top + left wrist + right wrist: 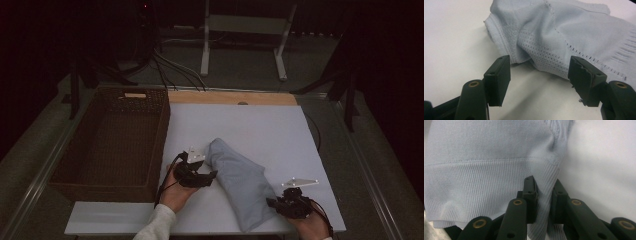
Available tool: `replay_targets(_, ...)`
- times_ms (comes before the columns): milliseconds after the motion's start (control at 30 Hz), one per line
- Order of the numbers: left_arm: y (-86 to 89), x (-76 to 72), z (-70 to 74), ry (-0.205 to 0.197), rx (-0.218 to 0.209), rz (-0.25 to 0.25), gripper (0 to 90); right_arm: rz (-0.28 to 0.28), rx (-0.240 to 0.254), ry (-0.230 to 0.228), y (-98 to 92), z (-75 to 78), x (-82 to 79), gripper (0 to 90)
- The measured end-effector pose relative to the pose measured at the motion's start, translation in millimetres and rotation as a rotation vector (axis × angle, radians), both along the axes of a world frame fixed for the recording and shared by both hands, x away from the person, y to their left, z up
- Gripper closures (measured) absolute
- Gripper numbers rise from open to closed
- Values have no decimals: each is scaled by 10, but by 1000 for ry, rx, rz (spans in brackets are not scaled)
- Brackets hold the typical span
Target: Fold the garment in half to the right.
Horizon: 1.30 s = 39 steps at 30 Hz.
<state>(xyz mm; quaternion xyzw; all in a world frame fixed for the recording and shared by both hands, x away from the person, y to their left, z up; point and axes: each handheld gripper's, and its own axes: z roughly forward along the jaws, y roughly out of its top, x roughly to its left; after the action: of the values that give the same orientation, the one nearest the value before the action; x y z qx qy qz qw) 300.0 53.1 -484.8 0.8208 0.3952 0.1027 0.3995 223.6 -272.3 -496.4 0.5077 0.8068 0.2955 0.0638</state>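
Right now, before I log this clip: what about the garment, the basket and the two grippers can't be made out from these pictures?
- Pale blue garment: its type; folded over, high view dim.
- Ribbed hem in the right gripper: the pinched part, hidden between the jaws.
- Left gripper: open short of the cloth; the garment's far end cut off by the frame.
- Basket: floor too dark to read.

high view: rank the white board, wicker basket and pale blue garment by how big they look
1. white board
2. wicker basket, though it looks close to the board
3. pale blue garment, clearly smallest
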Motion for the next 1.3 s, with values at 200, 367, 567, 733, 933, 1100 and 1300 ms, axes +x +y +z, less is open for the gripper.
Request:
replay_targets(200,-11,24,-36,4,13,3,416,-7,0,0,-33,2,-8,784)
replay_targets(367,-9,58,-96,13,37,18,466,-9,0,-1,-49,1,-11,784)
replay_targets(567,-15,104,-146,13,63,35,532,-14,2,1,-67,-1,-14,784)
replay_targets(733,-42,166,-219,34,80,38,559,-14,1,1,-74,1,-15,784)
replay_targets(933,-64,222,-235,36,84,41,715,-12,-2,0,-75,1,-14,784)
replay_targets(1100,-52,249,-178,22,72,47,844,-11,-6,2,-80,1,-14,784)
replay_targets(1300,49,328,-77,7,49,123,872,-12,-8,1,-96,6,-17,785)
